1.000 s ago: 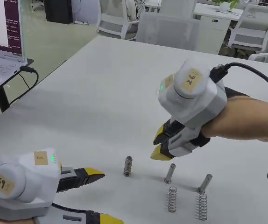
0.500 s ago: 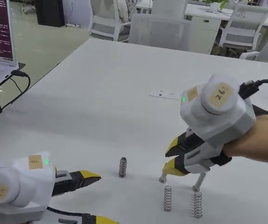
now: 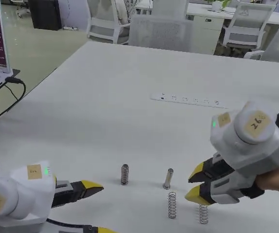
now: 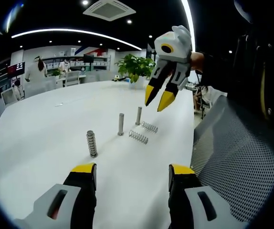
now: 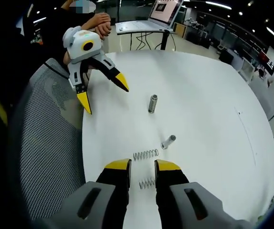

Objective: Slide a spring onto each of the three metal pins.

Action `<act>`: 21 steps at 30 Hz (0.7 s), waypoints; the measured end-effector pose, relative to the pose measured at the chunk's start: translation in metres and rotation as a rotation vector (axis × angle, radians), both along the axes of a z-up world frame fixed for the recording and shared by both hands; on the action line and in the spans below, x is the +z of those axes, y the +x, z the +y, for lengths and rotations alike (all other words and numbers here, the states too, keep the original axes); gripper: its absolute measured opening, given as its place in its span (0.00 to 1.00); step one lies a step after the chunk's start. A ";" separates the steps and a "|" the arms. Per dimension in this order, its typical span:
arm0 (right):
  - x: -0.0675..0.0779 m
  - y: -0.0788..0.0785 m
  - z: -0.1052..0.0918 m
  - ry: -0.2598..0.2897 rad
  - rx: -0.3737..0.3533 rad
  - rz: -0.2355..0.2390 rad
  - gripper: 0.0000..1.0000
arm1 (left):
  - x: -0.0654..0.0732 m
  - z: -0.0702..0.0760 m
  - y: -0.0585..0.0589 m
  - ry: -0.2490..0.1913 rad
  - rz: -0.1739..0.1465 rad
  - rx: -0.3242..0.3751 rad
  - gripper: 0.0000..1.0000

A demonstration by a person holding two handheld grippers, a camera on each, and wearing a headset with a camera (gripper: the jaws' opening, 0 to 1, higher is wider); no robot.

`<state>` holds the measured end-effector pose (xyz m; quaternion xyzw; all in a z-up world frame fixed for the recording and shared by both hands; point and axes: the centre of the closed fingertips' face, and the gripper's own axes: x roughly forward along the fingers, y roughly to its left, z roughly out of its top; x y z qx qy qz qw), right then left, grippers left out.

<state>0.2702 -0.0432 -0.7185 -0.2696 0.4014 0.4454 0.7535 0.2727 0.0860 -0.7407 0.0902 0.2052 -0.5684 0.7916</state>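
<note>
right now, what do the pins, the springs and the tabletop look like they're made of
The bare pin looks like steel: smooth grey, with a bright glint along its shaft. The loose spring beside it is thin coiled wire, probably steel too, silvery where light catches the turns. The tabletop is matte white, likely laminate or painted board; its flat, even surface leaves that open.

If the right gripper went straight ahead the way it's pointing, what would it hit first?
Most likely the nearer loose spring, lying just ahead of the right gripper, though depth is unclear.
</note>
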 end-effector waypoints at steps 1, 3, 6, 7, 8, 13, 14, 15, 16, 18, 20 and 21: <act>-0.002 -0.001 -0.002 0.000 -0.008 0.004 0.18 | 0.000 0.000 0.000 0.003 0.001 -0.002 0.57; -0.006 -0.005 -0.008 0.002 -0.028 0.014 0.17 | -0.001 0.000 -0.001 0.005 0.002 -0.005 0.57; -0.012 -0.009 -0.017 0.002 -0.068 0.027 0.17 | -0.001 -0.001 -0.002 0.009 0.005 -0.008 0.56; -0.016 -0.011 -0.023 -0.005 -0.090 0.036 0.17 | -0.002 -0.001 -0.002 0.010 0.005 -0.010 0.56; -0.019 -0.012 -0.026 -0.011 -0.099 0.041 0.17 | -0.002 -0.001 -0.002 0.011 0.006 -0.011 0.56; -0.035 -0.015 -0.038 -0.016 -0.175 0.078 0.19 | -0.002 -0.001 -0.003 0.013 0.008 -0.016 0.55; -0.037 -0.015 -0.038 -0.014 -0.195 0.084 0.21 | -0.002 -0.001 -0.004 0.012 0.009 -0.017 0.55; -0.039 -0.014 -0.039 -0.013 -0.211 0.089 0.23 | -0.002 -0.001 -0.004 0.013 0.009 -0.018 0.55; -0.041 -0.013 -0.040 -0.016 -0.229 0.091 0.24 | -0.002 -0.001 -0.004 0.013 0.009 -0.018 0.55; -0.044 -0.009 -0.042 -0.012 -0.266 0.089 0.26 | -0.002 -0.001 -0.004 0.012 0.010 -0.018 0.55; -0.047 -0.005 -0.043 -0.002 -0.313 0.092 0.29 | -0.002 -0.001 -0.004 0.011 0.010 -0.019 0.55; -0.047 -0.004 -0.043 -0.003 -0.318 0.093 0.30 | -0.003 -0.001 -0.004 0.010 0.011 -0.020 0.55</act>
